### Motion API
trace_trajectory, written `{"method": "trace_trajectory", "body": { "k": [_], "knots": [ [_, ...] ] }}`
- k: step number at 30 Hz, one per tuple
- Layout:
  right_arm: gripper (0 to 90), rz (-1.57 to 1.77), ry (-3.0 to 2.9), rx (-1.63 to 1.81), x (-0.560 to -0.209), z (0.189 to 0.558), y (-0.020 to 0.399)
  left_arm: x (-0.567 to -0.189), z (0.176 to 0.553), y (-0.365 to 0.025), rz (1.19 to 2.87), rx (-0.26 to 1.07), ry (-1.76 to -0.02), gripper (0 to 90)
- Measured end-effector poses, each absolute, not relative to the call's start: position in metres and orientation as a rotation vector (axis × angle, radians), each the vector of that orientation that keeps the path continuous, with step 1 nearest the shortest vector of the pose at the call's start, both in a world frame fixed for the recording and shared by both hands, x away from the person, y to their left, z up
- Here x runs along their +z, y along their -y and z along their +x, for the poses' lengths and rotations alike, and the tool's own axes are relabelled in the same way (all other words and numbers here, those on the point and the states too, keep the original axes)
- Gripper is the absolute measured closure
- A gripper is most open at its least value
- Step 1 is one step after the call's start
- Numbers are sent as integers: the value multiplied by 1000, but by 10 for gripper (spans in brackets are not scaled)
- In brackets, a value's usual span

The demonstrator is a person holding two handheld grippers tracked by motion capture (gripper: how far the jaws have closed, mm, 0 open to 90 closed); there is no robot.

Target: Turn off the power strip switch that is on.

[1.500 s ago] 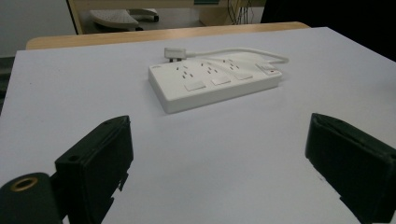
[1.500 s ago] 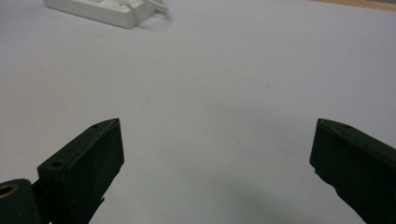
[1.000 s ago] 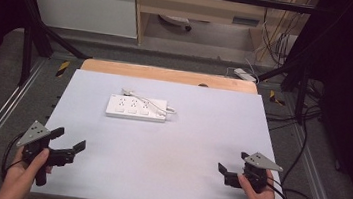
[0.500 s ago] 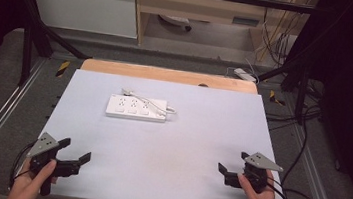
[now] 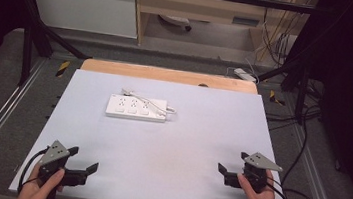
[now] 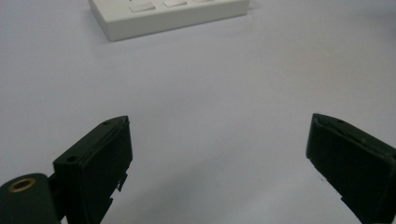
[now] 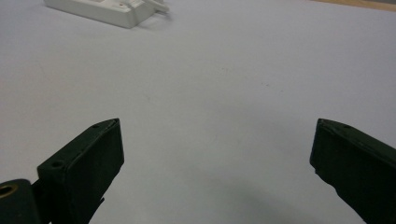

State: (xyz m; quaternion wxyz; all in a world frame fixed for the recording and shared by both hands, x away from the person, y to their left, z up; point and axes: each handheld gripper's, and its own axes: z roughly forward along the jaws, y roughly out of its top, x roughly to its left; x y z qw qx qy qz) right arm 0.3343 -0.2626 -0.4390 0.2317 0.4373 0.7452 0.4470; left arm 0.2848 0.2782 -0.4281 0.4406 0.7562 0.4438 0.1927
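Nearest, the left tool (image 5: 82, 161) and right tool (image 5: 231, 168) were held wide open and empty above the table (image 5: 201, 132). Farther off, the white power strip (image 5: 136, 108) was cut off in both gripper views.

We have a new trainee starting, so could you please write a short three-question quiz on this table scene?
1. True or false: the left gripper is shut on the power strip.
2. What lies on the power strip's top: A) a white cable, B) a mug, C) a screwdriver?
3. Fill in: the right gripper has its jaws ____.

Key: 1 false; 2 A; 3 open.
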Motion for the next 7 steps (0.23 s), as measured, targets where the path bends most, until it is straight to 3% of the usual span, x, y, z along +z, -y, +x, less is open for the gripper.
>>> {"method": "trace_trajectory", "body": {
  "k": [7],
  "knots": [
    [35, 1256, -2037, 1157, -443, 340, 263, -433, 284, -276, 1875, 500, -1120, 71]
  ]
}}
